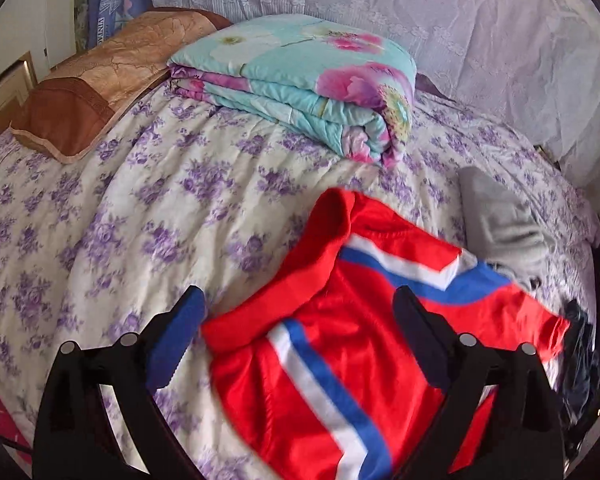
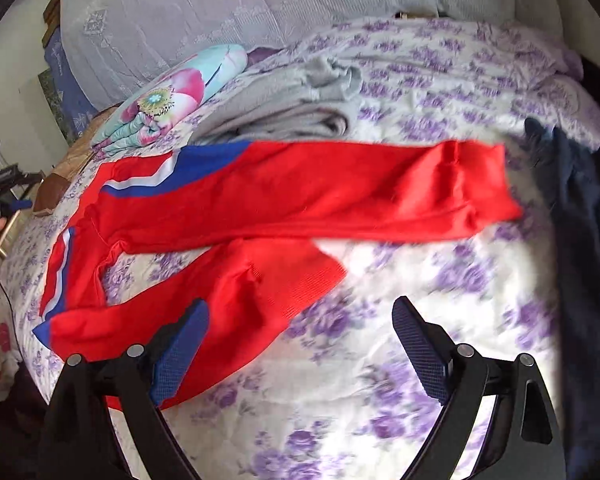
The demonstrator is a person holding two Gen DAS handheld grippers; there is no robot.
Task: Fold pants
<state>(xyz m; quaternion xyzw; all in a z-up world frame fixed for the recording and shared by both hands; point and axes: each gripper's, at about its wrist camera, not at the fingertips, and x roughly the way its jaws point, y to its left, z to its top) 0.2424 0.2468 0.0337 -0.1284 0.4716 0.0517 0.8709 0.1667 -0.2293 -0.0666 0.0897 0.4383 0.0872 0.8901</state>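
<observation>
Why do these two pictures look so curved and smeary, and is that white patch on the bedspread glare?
Both views bulge because of fisheye lenses, with dark corners. In the left wrist view the red pants are smeared by motion while the folded floral quilt stays sharp. In the right wrist view the bedspread blurs and washes out white near the pant cuff, likely overexposed daylight.

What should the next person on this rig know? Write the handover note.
Left gripper: open, holding nothing, over the waist end of the red pants.
Right gripper: open, holding nothing, by the cuff of the nearer leg.
Pants lie spread on the bed, legs apart, beside grey clothes and dark clothes.
Done: no fold yet.
Left: the whole fold.
</observation>
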